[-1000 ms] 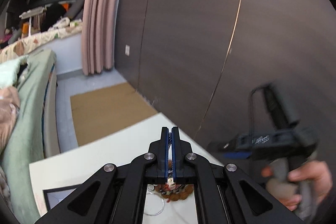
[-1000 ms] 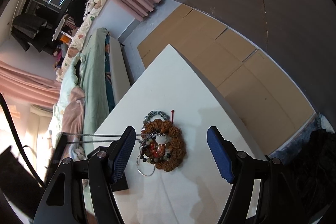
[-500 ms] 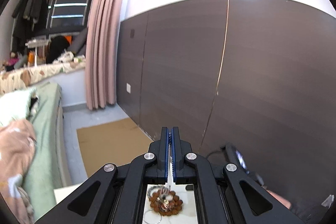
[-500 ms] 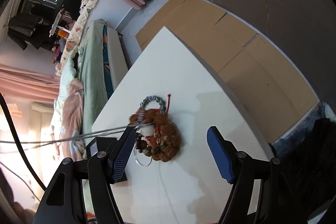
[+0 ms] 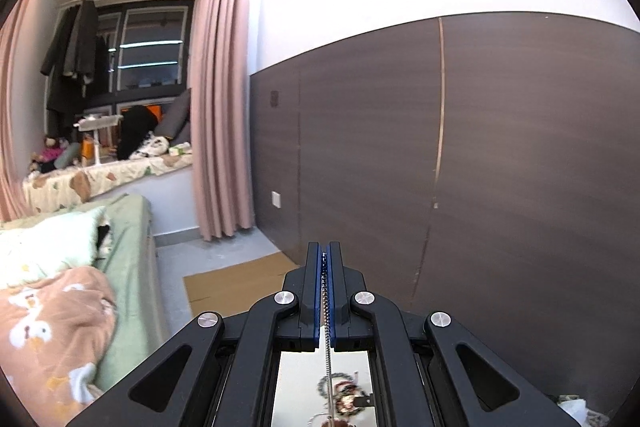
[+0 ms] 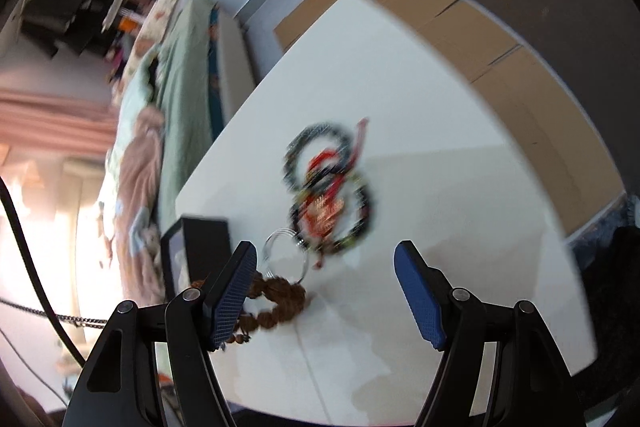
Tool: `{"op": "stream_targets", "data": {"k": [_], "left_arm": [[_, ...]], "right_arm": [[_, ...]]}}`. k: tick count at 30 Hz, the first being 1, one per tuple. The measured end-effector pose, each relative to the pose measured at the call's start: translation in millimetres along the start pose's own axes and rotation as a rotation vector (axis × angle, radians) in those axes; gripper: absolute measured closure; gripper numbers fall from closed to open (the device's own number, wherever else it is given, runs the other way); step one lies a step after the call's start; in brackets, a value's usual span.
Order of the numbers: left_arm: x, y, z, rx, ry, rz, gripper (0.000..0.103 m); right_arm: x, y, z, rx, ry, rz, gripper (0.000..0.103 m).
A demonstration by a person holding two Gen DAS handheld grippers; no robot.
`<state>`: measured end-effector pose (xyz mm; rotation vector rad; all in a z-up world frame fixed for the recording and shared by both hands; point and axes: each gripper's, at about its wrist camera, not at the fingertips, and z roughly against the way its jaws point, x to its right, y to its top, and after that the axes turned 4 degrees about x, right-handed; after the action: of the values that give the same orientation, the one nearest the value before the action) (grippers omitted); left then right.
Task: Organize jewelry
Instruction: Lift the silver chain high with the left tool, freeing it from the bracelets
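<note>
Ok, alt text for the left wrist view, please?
The left gripper, fingers shut on a thin metal chain that hangs down toward blurred bracelets on the white table. Beyond: dark wall panelling, pink curtain, bed.

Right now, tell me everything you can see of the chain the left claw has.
The chain is thin, silvery metal with fine links. It is pinched between the shut left claw, its blue pads against it, and hangs down taut toward the jewelry pile on the white table. Its lower end leaves the frame.
</note>
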<state>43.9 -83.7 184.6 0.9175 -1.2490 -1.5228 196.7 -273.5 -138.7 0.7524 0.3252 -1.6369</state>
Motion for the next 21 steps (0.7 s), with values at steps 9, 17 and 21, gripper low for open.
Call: {"op": "stream_targets", "data": {"k": [9,17,21], "left_arm": [[-22.0,-68.6,-9.0,-0.15,0.025,0.057,0.102],[-37.6,-89.2,-6.7,-0.187,0.033,0.101,0.102],[-38.9,-69.4,8.5,-0.132,0.034,0.097,0.102]], "right_arm": [[-10.5,-7.5,-2.4,-0.004,-0.017,0.04,0.031],[-21.6,-14.5,-9.0,-0.037,0.017,0.07,0.031],[-26.0,-16.5,-11.8,-0.038,0.004,0.083,0.031]]}}
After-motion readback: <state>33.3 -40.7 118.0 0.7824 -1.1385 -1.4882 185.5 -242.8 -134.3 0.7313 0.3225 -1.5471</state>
